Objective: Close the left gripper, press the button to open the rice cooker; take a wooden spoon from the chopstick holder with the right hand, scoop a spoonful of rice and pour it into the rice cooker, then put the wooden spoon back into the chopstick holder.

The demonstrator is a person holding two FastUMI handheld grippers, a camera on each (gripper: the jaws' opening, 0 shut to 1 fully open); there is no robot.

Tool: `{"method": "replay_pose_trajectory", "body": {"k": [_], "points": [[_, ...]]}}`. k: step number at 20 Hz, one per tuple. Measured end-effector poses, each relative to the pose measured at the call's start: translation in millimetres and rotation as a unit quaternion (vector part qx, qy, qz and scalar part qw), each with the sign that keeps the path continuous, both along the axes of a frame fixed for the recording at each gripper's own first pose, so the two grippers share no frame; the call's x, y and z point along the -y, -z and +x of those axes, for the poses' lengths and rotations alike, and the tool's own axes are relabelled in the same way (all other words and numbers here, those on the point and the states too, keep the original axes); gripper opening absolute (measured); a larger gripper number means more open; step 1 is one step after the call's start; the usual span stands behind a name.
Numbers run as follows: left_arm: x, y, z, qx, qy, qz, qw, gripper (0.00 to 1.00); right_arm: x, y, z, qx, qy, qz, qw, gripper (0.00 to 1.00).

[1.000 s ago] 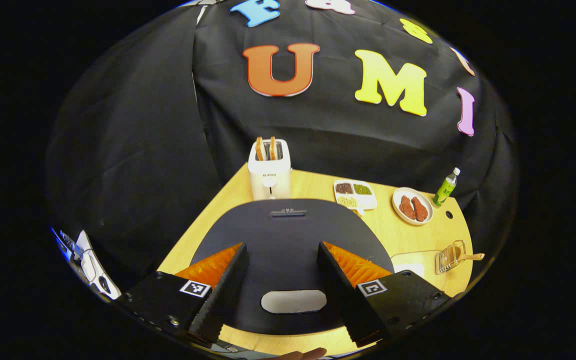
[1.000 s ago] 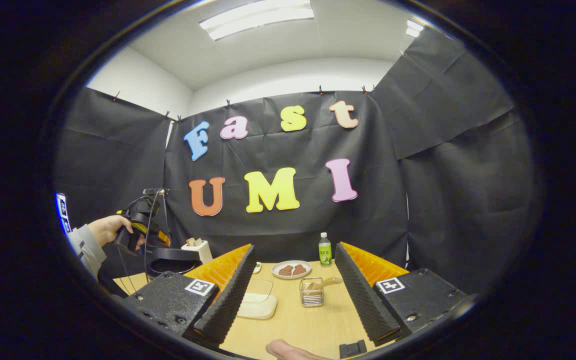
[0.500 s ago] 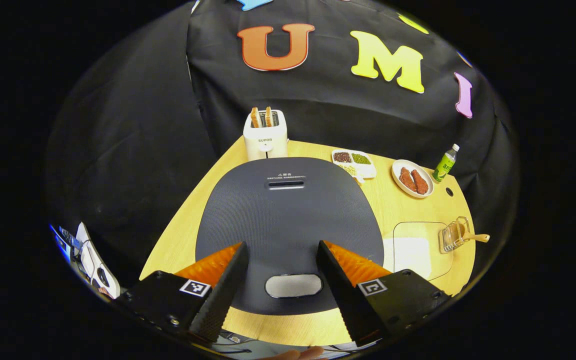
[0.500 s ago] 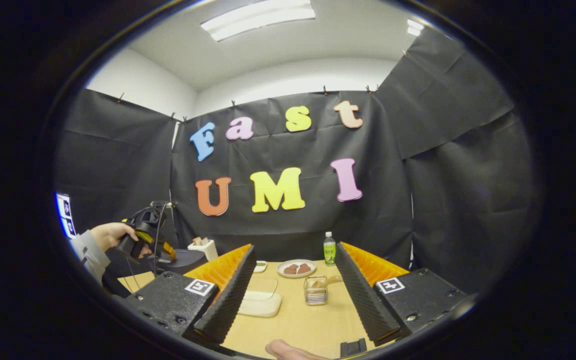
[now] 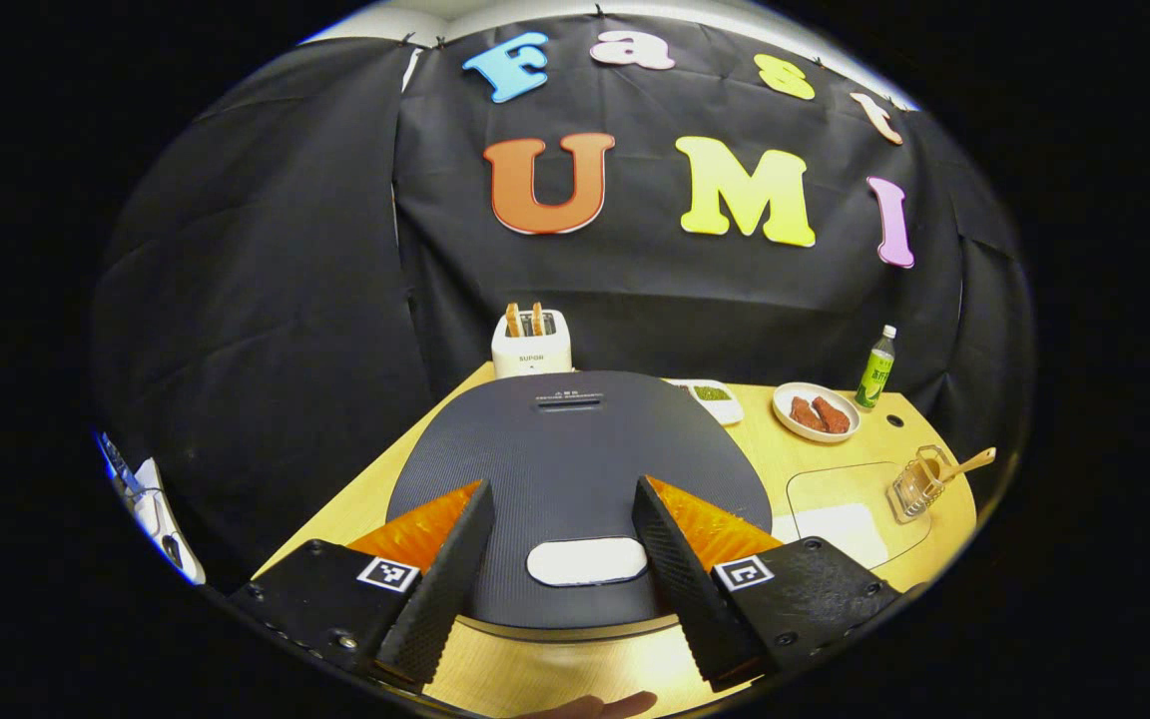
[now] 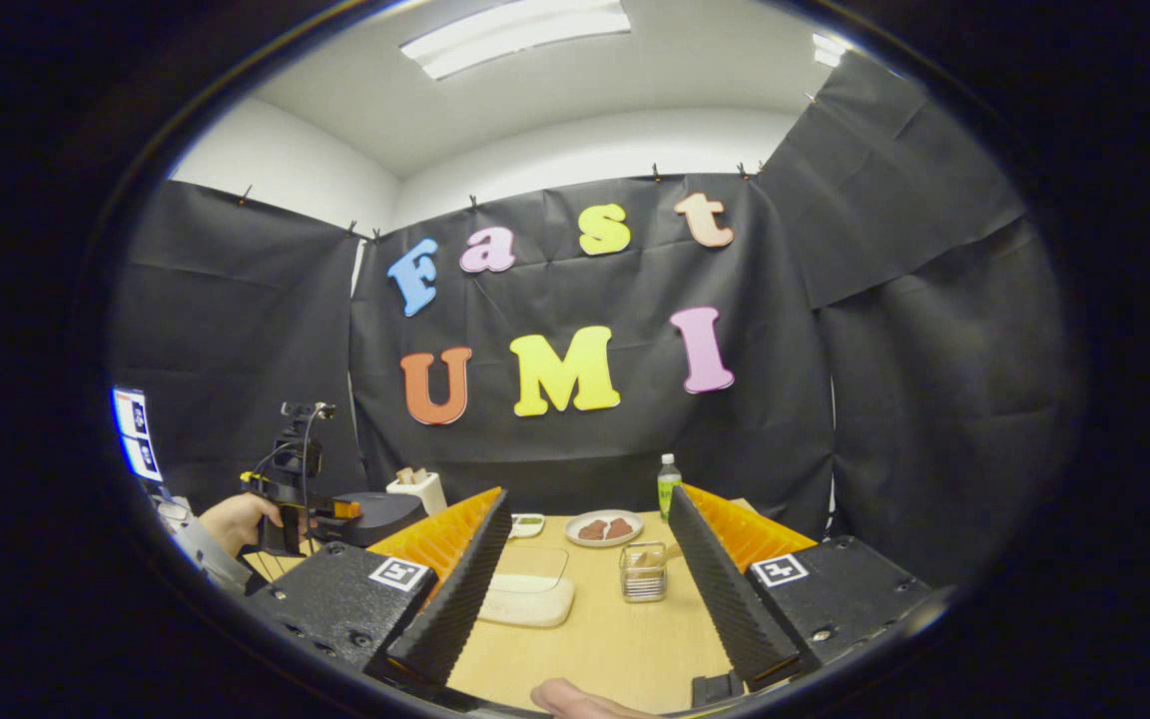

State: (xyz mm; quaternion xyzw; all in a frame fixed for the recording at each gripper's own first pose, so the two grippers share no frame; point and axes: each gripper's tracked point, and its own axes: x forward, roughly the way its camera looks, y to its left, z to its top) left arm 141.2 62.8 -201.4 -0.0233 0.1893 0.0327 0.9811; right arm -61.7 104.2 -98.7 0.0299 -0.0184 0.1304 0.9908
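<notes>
Rice cooker (image 5: 575, 459) sits on the worktop (image 5: 815, 459), dark lid shut, pale oval button (image 5: 586, 561) at the lid's 6 o'clock edge. Chopstick holder (image 5: 917, 482), clear with ribbed walls, stands at about 3 o'clock of the cooker, well apart; the wooden spoon (image 5: 964, 465) stands in it, handle leaning out to the right. Between cooker and holder is a clear rice container (image 5: 850, 504) with a low layer of white rice on its near side. Toaster (image 5: 530, 345) at 12 o'clock behind the cooker, two slices sticking up. Divided tray (image 5: 710, 395) with green grains, mostly hidden by the lid. Plate (image 5: 815, 411) holds two brown pieces of food. Green bottle (image 5: 875, 366) stands upright beside the plate at 2 o'clock.

Left gripper (image 5: 563, 564): fingers wide apart, empty, hovering with the button in the gap between them; contact with the lid can't be told.

Right gripper (image 6: 585, 574): fingers spread wide, holding nothing, above the worktop; rice container and holder lie ahead between them. In the right gripper view, at 9 o'clock, a hand (image 6: 236, 519) holds the left gripper by the cooker.
</notes>
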Motion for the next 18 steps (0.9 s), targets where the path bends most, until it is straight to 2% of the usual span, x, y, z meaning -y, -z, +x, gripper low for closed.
{"method": "replay_pose_trajectory", "body": {"k": [7, 8, 9, 10, 11, 12, 14, 18], "points": [[-1, -5, 5, 0.094, -0.001, 0.007, 0.996, 0.93, -5, 9, 5, -0.008, 0.003, -0.012, 1.000, 1.00], [-1, -4, 4, 0.105, -0.003, 0.006, 0.994, 0.99, -5, 9, 6, -0.008, 0.004, -0.014, 1.000, 1.00], [-1, -4, 4, 0.120, -0.007, 0.006, 0.993, 0.93, -5, 11, 7, -0.008, 0.005, -0.016, 1.000, 1.00], [-3, -5, 3, 0.132, -0.009, 0.007, 0.991, 0.93, -6, 11, 6, -0.009, 0.004, -0.017, 1.000, 1.00], [-2, 2, 3, 0.126, -0.011, 0.001, 0.992, 0.93, -7, 13, 6, -0.010, 0.003, -0.017, 1.000, 1.00], [1, 2, 2, 0.145, -0.007, -0.004, 0.989, 0.92, -8, 13, 7, -0.011, 0.003, -0.017, 1.000, 1.00], [1, -3, 5, 0.155, -0.006, 0.008, 0.988, 0.89, -8, 13, 6, -0.012, 0.003, -0.016, 1.000, 1.00], [2, -3, 7, 0.140, -0.011, 0.007, 0.990, 0.87, -3, 9, 7, -0.011, 0.007, -0.015, 1.000, 1.00]]}}
